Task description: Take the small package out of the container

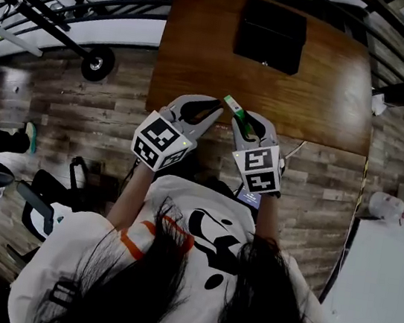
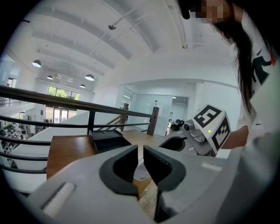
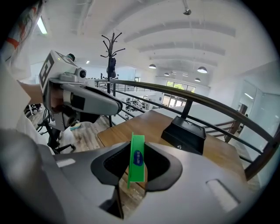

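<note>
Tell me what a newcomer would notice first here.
The flat green package with a blue oval label, upright and clamped in the right gripper over the near edge of the brown wooden table. Beside it, the left gripper is shut on a thin white printed slip; a black box sits at the table's far side.

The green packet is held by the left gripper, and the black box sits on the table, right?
No, the right gripper holds the green packet, as the right gripper view shows. The black box does sit on the table.
</note>
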The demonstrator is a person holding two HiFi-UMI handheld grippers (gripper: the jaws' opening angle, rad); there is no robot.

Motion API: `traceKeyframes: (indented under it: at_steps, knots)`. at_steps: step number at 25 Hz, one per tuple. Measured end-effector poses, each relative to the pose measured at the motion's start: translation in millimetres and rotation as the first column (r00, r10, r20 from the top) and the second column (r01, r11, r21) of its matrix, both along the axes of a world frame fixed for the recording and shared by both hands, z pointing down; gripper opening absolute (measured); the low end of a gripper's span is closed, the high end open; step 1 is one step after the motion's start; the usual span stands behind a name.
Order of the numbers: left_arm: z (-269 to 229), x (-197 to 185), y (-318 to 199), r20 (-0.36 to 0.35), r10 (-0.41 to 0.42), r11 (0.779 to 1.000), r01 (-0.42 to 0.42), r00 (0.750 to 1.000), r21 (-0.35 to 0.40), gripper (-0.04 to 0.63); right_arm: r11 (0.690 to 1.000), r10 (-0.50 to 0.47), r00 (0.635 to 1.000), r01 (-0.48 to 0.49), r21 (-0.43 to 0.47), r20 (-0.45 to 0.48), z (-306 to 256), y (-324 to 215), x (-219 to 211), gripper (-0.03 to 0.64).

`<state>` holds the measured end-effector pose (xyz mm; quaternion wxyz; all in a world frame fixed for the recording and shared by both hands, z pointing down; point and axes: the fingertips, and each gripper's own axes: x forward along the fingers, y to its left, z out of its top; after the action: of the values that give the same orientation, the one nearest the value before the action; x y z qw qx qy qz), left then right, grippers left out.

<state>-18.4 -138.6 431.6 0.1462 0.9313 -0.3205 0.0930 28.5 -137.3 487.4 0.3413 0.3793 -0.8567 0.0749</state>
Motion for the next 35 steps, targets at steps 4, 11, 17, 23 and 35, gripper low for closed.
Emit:
traceKeyframes:
  at_steps: [4,11,17,23,35]
  knots:
    - [0.7,25.6,25.9,-0.003,-0.034,0.999,0.034,0.999,-0.009,0.025,1.000,-0.030,0.999,0.030,0.001,0.017,1.8,24.2,25.4,0.117]
    - [3.2,64.4,80.8,0.010,-0.084,0.996,0.084,0.996,-0.015,0.025,0.996,-0.092,0.995,0.092,0.004,0.035,4.8,69.4,59.4,0.117]
    - [10.0,97.8,122.5,0.029,-0.128,0.991,0.129,0.991,-0.030,0.025,0.990,-0.139,0.988,0.140,-0.003,0.069,8.0,102.3,88.0,0.115]
    - [17.6,102.3,150.1,0.075,-0.154,0.986,0.158,0.985,-0.057,0.025,0.985,-0.168,0.980,0.170,-0.018,0.105,13.6,121.7,89.9,0.115]
    - [19.9,102.6,161.9,0.117,-0.096,0.992,0.104,0.988,-0.073,0.025,0.988,-0.148,0.980,0.153,-0.026,0.136,18.1,129.2,76.0,0.115]
